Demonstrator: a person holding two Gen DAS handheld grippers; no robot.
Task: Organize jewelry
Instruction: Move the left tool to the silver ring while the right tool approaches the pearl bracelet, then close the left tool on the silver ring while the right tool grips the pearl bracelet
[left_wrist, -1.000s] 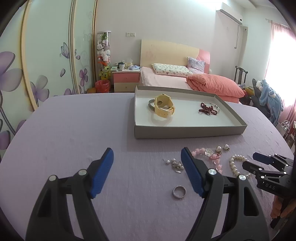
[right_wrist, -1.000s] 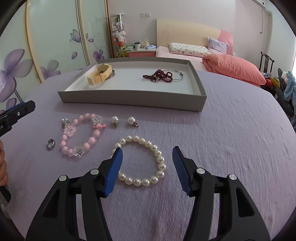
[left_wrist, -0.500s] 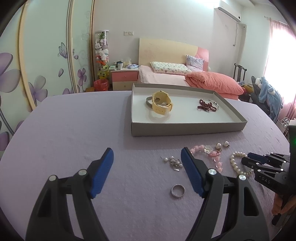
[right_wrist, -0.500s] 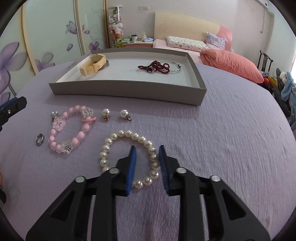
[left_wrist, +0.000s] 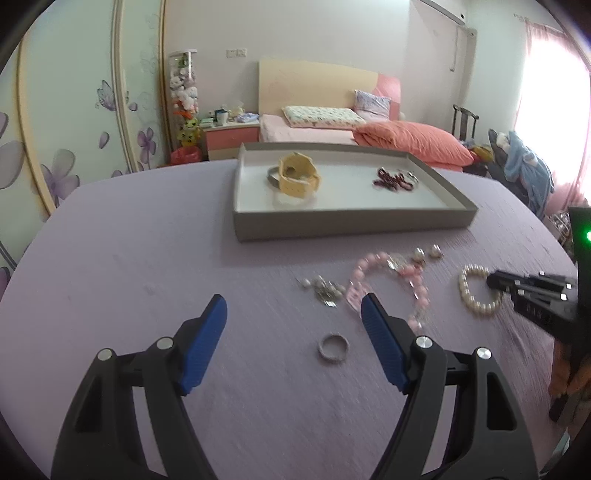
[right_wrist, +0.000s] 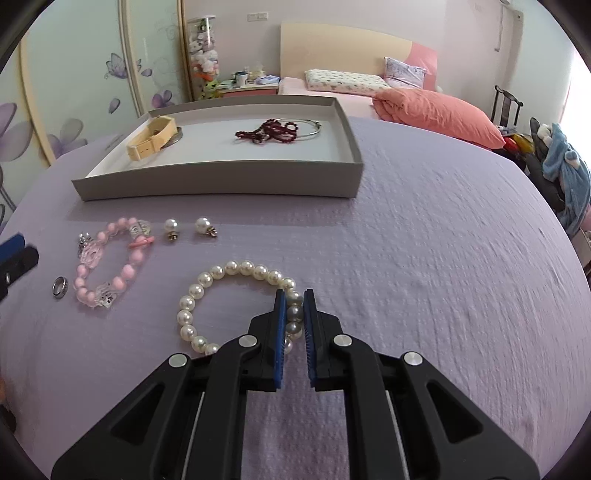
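Step in hand, by judgement: pickup of the pearl bracelet (right_wrist: 236, 306) for transfer to the grey tray (right_wrist: 218, 181). Right tongs (right_wrist: 294, 317) clenched on the bracelet's right side, blue pads either side of a few pearls, the loop lying flat on the lilac table (right_wrist: 424, 258) toward its near edge. Left tongs (left_wrist: 293, 339) released, jaws wide, poised over the table short of the silver ring (left_wrist: 333, 349), touching nothing.

Next move, likely: straight lift with the grip held firm, since round pearls can roll out of flat pads, then carry over the tray's near wall and release on a bare patch of tray floor.

From the right wrist view: the pinch itself, plus two pearl earrings (right_wrist: 188, 227) and the pink bead bracelet (right_wrist: 107, 262) between the pearl loop and the tray. Inside the tray, a yellow watch (right_wrist: 151, 142) at the left end, a dark red bead strand (right_wrist: 266, 134) toward the right.

From the left wrist view only: a small cluster of silver and pearl pieces (left_wrist: 321, 290) left of the pink bracelet, and the right tongs side-on, where the grip cannot be judged.
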